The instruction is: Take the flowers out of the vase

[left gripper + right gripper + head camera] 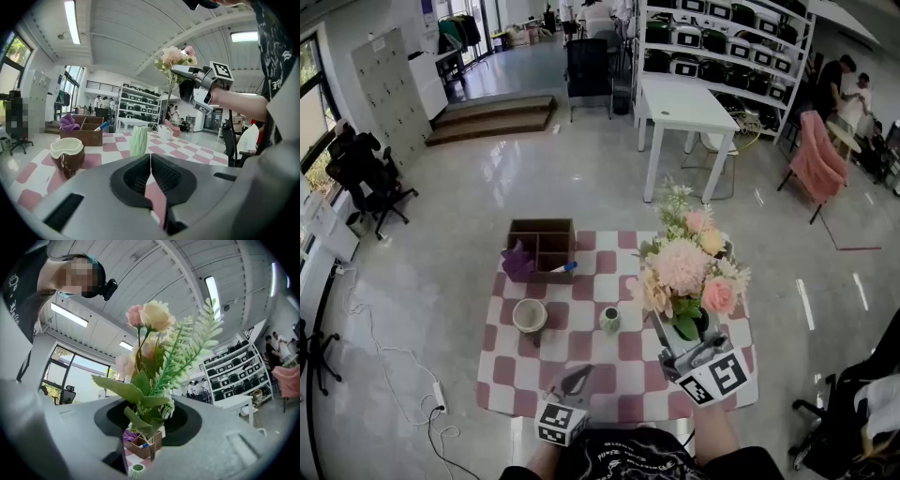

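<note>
1. Floor [441, 206] round you: pale glossy tile w/ glare.
2. Your 1 o'clock: white table [680, 101], shelving rack [722, 37] w/ black bins behind it.
3. 11 o'clock: wooden steps [492, 117], grey lockers [389, 80] beside them.
4. 9 o'clock: black office chair [366, 173] nr window [309, 112].
5. 2 o'clock: pink-draped chair [817, 159].
6. Above you: white ceiling, strip light [71, 21] lit.

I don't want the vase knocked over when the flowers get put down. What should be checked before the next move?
1. Grip on the flowers: ok, the stems sit between the right tongs.
2. Stems clear of the vase: ok, the flowers hang above it and off to one side.
3. Vase upright: ok, it stands on the checked cloth.
4. Left tongs free to help: ok, shut with nothing between them.
5. Landing spot under the flowers: cannot tell, the head view has that cloth hidden by them.
</note>
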